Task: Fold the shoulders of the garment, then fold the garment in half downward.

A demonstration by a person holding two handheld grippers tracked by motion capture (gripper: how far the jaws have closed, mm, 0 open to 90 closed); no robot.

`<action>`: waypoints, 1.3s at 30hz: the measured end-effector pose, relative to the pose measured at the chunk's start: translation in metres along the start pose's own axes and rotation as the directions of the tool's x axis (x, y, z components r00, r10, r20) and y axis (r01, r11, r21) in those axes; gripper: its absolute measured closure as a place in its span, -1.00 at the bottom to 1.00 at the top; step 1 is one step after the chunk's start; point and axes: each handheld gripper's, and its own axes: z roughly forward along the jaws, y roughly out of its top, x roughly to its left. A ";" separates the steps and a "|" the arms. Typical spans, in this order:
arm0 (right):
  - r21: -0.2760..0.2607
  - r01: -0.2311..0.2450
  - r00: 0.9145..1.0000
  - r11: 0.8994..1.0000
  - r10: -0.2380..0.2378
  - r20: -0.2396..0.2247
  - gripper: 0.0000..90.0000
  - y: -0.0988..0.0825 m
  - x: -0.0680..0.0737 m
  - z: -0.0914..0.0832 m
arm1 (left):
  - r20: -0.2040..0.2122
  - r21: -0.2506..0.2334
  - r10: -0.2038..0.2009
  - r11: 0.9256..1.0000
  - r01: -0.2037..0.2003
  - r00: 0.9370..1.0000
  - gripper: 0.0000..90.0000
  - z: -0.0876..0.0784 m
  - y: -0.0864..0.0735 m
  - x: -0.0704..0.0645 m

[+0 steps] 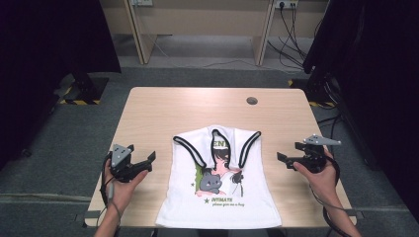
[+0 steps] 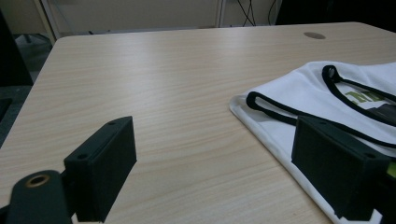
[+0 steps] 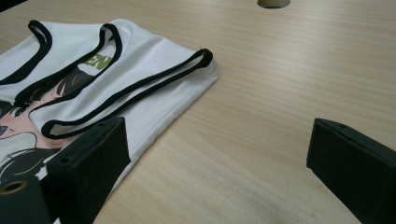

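a white tank top [image 1: 217, 197] is laid flat on the tabletop [image 1: 163, 106]. the left tool [image 1: 146, 163] and right tool [image 1: 288, 158] are held spread, empty, beside it.

Bare table [image 1: 163, 106] all around the shirt [image 1: 217, 197], no obstacles.

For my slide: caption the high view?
White tank top flat on table, an open hand-held gripper at each side.
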 end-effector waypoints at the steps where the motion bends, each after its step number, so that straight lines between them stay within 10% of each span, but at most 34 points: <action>1: 0.001 0.001 1.000 1.000 -0.001 0.006 -0.87 0.000 -0.001 -0.001 | -0.004 0.001 0.001 1.000 -0.001 1.000 -0.70 0.000 0.000 0.002; 30: -0.034 -0.017 0.999 0.999 0.019 0.042 -0.88 -0.003 -0.011 -0.018 | -0.048 -0.009 -0.022 1.000 0.022 0.999 -0.70 -0.005 -0.002 0.018; 39: -0.001 -0.010 0.999 1.000 0.010 0.046 -0.80 0.012 -0.015 -0.004 | -0.009 0.008 -0.012 1.000 0.012 1.000 -0.65 0.017 0.017 0.014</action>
